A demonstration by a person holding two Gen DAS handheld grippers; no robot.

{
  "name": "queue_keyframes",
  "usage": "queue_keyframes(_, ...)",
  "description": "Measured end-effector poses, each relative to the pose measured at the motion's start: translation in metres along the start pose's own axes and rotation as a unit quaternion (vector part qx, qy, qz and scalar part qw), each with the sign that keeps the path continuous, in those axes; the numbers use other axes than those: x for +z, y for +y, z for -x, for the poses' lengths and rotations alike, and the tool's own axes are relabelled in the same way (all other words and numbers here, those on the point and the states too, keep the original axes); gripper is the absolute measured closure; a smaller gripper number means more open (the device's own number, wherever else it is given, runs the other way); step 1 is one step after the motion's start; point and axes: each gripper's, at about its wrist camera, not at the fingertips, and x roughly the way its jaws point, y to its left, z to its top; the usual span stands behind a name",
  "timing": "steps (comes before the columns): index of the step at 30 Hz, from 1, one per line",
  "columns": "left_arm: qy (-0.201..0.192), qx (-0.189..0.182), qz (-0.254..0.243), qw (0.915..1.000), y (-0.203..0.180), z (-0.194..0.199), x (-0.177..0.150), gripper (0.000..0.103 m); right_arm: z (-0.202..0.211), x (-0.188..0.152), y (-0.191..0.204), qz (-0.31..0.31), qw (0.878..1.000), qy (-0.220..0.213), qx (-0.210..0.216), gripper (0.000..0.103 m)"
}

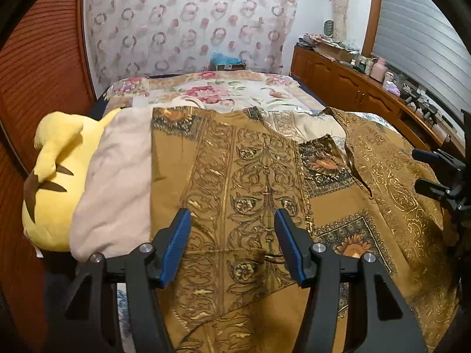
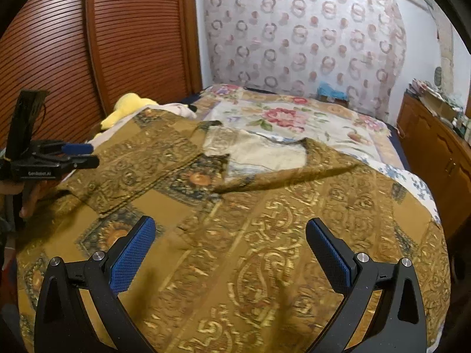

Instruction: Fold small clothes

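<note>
honestly, i had nothing gripped at that point. my left gripper (image 1: 232, 220) hung with its jaws parted over the shirt (image 1: 253, 194), empty, and my right gripper (image 2: 229, 232) was spread wider still, also empty, above the same cloth. the shirt lay across the middle and lower part of both frames, spread on the bed (image 2: 294, 123), its collar opening showing pale lining at centre in the right view. its left edge lapped onto a beige cloth (image 1: 117, 182), with a yellow plush (image 1: 56, 176) at the left of the left view.

my worry was the pinch: the fabric looked thin and layered, so a bite might take only the top layer, or catch the beige cloth too, and the fold would drag crooked. the right view was blurred low down, so i couldn't judge the hem well.
</note>
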Motion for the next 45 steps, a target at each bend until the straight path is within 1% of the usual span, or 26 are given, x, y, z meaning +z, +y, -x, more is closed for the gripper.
queue_keyframes(5,0.001,-0.008,-0.001,1.0,-0.013,-0.001,-0.006,0.045,0.018,-0.009,-0.018,-0.011,1.0,-0.005,-0.016,0.0)
queue_keyframes(9,-0.002,-0.015,-0.003,0.9999,-0.026,0.001,-0.007,0.045,0.035,-0.02,-0.039,-0.019,0.999,-0.007,-0.039,0.002)
queue_keyframes(13,0.007,-0.023,-0.008,0.9997,-0.039,-0.005,-0.009,0.045,0.049,-0.031,-0.065,-0.028,0.998,-0.005,-0.056,0.008)
queue_keyframes(15,0.013,-0.026,-0.014,0.9995,-0.047,-0.01,-0.01,0.045,0.055,-0.039,-0.081,-0.035,0.997,0.0,-0.066,0.013)
queue_keyframes(21,0.026,-0.032,-0.024,0.9988,-0.062,-0.021,-0.01,0.045,0.071,-0.06,-0.134,-0.065,0.992,0.018,-0.109,0.022)
queue_keyframes(28,0.043,-0.03,-0.037,0.9979,-0.072,-0.031,-0.014,0.045,0.087,-0.083,-0.183,-0.098,0.983,0.036,-0.15,0.024)
queue_keyframes(32,0.047,-0.023,-0.043,0.9977,-0.075,-0.035,-0.015,0.045,0.088,-0.095,-0.199,-0.111,0.98,0.05,-0.159,0.025)
queue_keyframes(34,0.047,-0.017,-0.049,0.9975,-0.077,-0.035,-0.016,0.045,0.087,-0.099,-0.205,-0.119,0.979,0.059,-0.154,0.026)
queue_keyframes(36,0.046,-0.012,-0.054,0.9974,-0.079,-0.035,-0.017,0.045,0.088,-0.105,-0.211,-0.133,0.979,0.064,-0.142,0.029)
queue_keyframes(37,0.045,-0.008,-0.057,0.9973,-0.081,-0.036,-0.017,0.045,0.09,-0.106,-0.214,-0.138,0.979,0.065,-0.137,0.03)
queue_keyframes(40,0.046,-0.003,-0.063,0.9969,-0.083,-0.036,-0.018,0.044,0.092,-0.108,-0.216,-0.14,0.978,0.068,-0.141,0.03)
queue_keyframes(45,0.05,-0.007,-0.072,0.9962,-0.087,-0.037,-0.018,0.033,0.087,-0.109,-0.215,-0.137,0.977,0.081,-0.142,0.031)
